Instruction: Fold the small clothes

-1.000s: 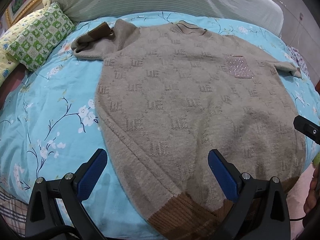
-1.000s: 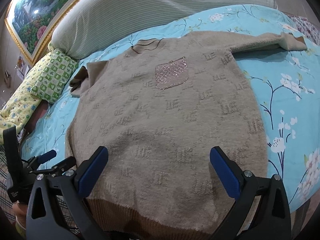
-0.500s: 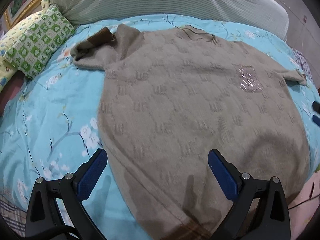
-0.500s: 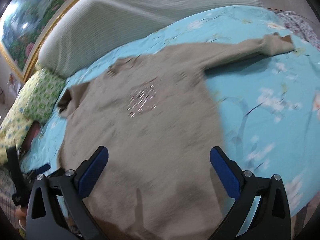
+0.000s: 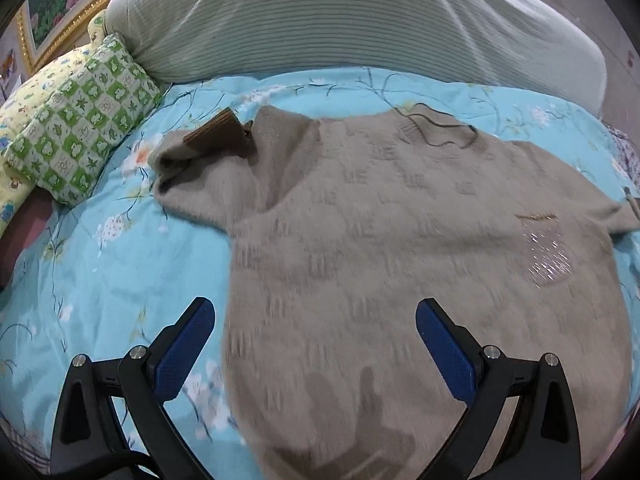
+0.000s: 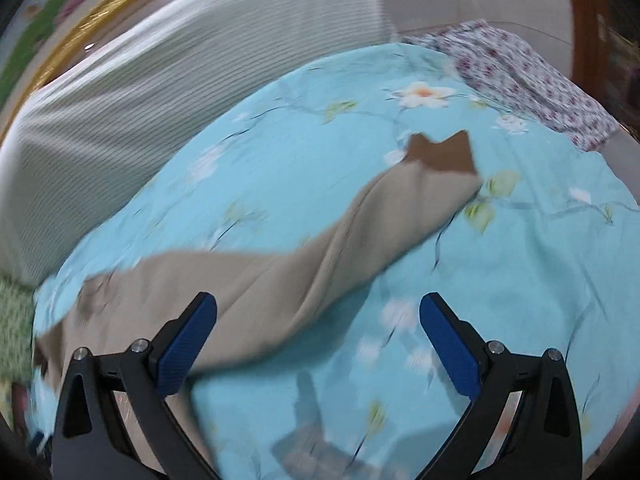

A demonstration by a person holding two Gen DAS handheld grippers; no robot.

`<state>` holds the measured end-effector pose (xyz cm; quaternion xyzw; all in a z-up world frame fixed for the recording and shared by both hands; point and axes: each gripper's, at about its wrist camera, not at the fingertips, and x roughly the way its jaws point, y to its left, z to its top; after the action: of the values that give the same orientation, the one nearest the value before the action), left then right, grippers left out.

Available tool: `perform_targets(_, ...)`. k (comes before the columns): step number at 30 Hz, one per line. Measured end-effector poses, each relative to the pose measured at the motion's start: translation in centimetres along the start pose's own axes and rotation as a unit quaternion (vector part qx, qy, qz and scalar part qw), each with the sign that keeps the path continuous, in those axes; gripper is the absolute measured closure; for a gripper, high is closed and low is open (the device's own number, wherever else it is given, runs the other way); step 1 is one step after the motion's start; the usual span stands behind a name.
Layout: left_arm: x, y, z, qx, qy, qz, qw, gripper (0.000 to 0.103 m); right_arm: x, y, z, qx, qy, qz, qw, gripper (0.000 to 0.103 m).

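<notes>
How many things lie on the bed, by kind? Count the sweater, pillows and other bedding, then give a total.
Sweater: 1
Patterned pillows: 2
Striped bolster: 1
Purple floral cloth: 1
Total: 5

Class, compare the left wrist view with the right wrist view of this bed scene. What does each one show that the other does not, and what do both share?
Only the left wrist view shows the sweater's body, its sparkly pocket patch, its neckline and the bunched sleeve near the green checked pillow.

Only the right wrist view shows the other sleeve stretched out with its brown cuff, and a purple flowered cloth.

Both show the blue flowered bedspread, the striped bolster, and open blue-padded tongs, left and right, holding nothing.
</notes>
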<state>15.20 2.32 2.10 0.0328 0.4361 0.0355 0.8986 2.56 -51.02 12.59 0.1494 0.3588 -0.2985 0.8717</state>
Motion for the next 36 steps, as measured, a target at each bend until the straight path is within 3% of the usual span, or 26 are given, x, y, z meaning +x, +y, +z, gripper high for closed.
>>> perform_targets(4,3.0,0.1,0.9,-0.007,0.023,0.003,0.9997,0.002,4.4,-0.3,2.8,-0.019,0.022,-0.056,0.998,0.014)
perform_targets(8,5.3,0.4,1.7,-0.014,0.047,0.003,0.9988,0.002,8.4,-2.5,3.9,-0.003,0.056,-0.089,0.994,0.037)
perform_targets(10,5.9,0.6,1.8,-0.021,0.049,-0.005,0.9986,0.002,8.2,-3.0,4.2,-0.001,0.041,-0.086,0.995,0.048)
perform_targets(12,6.5,0.7,1.9,-0.025,0.051,-0.011,0.9983,0.002,7.2,-2.9,4.4,0.002,0.025,-0.071,0.997,0.077)
perform_targets(15,7.4,0.7,2.2,-0.029,0.054,-0.017,0.998,0.002,5.9,-2.4,4.5,0.008,-0.001,-0.044,0.999,0.097)
perform_targets(19,7.2,0.7,2.0,-0.033,0.058,-0.027,0.9974,0.002,2.5,1.3,3.5,-0.003,-0.041,0.07,0.997,0.097)
perform_targets(22,6.6,0.8,1.8,-0.035,0.052,-0.035,0.9974,0.002,0.6,6.4,2.2,-0.042,-0.045,0.146,0.987,0.097)
perform_targets(28,5.4,1.7,0.9,-0.047,0.048,-0.054,0.9963,0.002,0.5,19.7,-2.7,-0.107,0.017,0.302,0.947,0.097)
perform_targets(32,4.8,2.9,0.2,-0.068,0.051,-0.084,0.9929,0.002,1.3,27.4,-6.7,-0.145,0.053,0.365,0.918,0.097)
perform_targets(36,4.7,4.3,-0.3,-0.097,0.057,-0.133,0.9847,0.002,3.2,32.4,-11.5,-0.184,0.101,0.377,0.902,0.097)
